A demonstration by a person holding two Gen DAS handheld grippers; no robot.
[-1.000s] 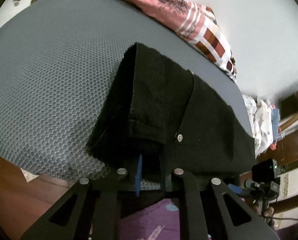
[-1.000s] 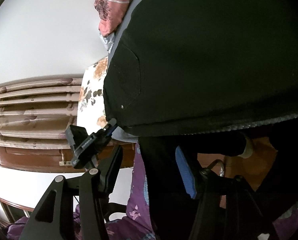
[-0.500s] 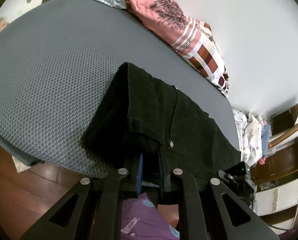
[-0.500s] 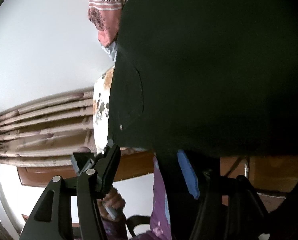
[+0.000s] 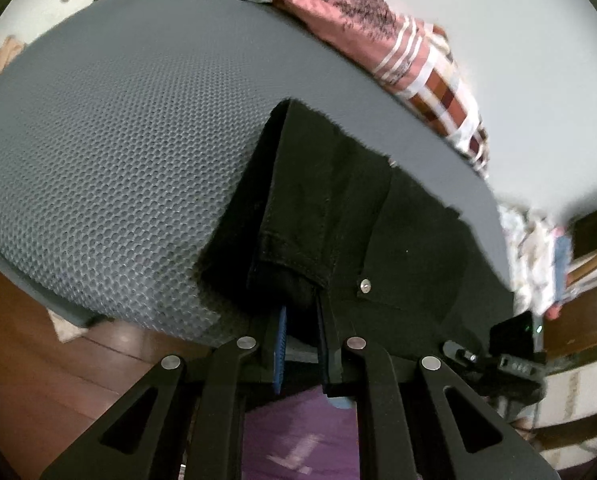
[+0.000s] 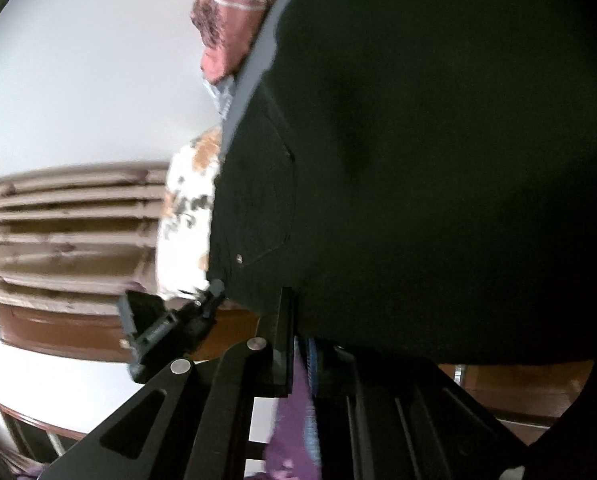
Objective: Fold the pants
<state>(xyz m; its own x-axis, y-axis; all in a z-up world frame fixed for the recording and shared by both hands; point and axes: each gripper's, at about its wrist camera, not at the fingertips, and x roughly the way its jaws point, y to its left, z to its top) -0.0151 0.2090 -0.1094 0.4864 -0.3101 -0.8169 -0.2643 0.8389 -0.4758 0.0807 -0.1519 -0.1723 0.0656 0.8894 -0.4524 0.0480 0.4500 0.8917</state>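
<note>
Black pants (image 5: 338, 216) hem sits pinched in left tool (image 5: 302, 320); right tool's (image 6: 298, 344) grip unclear.

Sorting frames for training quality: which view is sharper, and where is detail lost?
Left wrist: fairly sharp, mat texture crisp, edges bent by fisheye. Right wrist: motion-blurred, the black pants fill it as an underexposed mass.

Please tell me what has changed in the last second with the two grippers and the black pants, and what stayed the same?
The right gripper closed: its jaws stood wide apart a second ago and are now narrowed on the edge of the black pants. The left gripper kept its grip on the waistband throughout. The pants remain on the grey mattress, and the pink patterned cloth at the far edge has not moved.
</note>
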